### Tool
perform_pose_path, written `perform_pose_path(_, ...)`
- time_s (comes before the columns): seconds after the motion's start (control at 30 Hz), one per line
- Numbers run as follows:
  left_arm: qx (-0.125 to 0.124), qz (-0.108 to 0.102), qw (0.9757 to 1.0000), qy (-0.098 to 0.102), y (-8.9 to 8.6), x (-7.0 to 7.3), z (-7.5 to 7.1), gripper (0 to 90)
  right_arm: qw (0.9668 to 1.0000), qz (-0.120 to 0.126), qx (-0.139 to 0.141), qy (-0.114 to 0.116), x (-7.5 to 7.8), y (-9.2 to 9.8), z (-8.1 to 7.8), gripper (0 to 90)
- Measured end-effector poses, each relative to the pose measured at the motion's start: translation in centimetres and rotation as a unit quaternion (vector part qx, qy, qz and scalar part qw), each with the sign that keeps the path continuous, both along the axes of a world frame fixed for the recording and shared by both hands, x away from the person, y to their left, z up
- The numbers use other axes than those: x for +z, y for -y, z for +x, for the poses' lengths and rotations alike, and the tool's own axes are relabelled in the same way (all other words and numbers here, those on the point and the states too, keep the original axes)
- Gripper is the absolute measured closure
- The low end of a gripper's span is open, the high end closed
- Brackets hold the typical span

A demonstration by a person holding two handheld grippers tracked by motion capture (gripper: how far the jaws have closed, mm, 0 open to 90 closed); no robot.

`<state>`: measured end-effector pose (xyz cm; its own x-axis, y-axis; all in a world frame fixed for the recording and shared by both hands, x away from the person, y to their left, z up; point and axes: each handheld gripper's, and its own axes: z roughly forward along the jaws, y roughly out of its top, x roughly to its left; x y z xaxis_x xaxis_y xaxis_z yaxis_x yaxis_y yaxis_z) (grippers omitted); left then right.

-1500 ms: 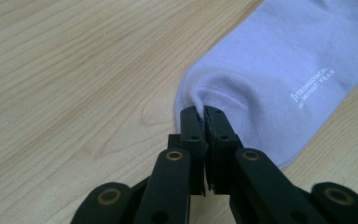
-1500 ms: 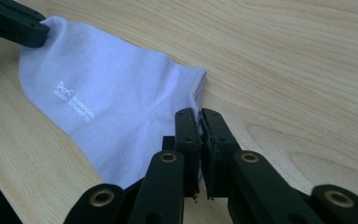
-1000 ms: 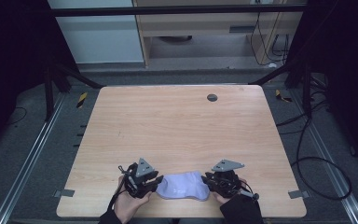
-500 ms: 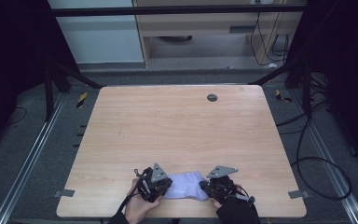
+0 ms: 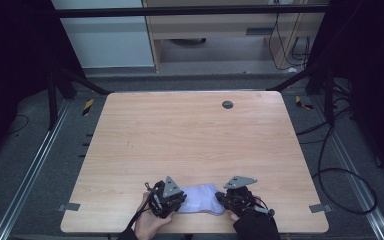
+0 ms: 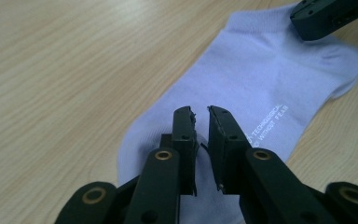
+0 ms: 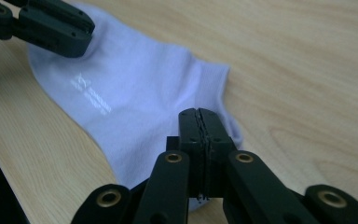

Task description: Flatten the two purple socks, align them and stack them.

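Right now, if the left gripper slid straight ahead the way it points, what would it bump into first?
Probably the other gripper. The left gripper points along the pale sock lying flat under it, and the other one sits at the sock's far end, though depth is hard to judge.

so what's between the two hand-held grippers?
A pale sock lies flat between the left hand-held gripper and right hand-held gripper, seen in the high view.

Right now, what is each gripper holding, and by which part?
The right gripper is shut over the sock's cuff end; the left gripper, slightly parted, is at the toe end. Neither hold is certain.
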<state>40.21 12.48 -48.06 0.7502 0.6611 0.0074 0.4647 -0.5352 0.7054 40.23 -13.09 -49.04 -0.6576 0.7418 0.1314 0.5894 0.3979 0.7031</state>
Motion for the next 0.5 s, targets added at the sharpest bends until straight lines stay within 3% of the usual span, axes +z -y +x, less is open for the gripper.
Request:
perform_pose_path(0.13,0.016,-0.022,0.9995,0.015,-1.3,1.1,0.3,75.7,0.9992,0.029,-0.013,0.025,0.9,0.8,0.5,82.3)
perform_pose_path(0.3,0.054,-0.045,0.9971,0.031,-4.0,2.0,1.4,67.8,0.9961,0.048,-0.053,0.051,1.4,2.5,1.5,70.2)
perform_pose_path(0.5,0.094,-0.048,0.9934,0.045,-7.2,2.1,2.7,58.2,0.9905,0.053,-0.104,0.073,1.5,4.8,2.9,57.5)
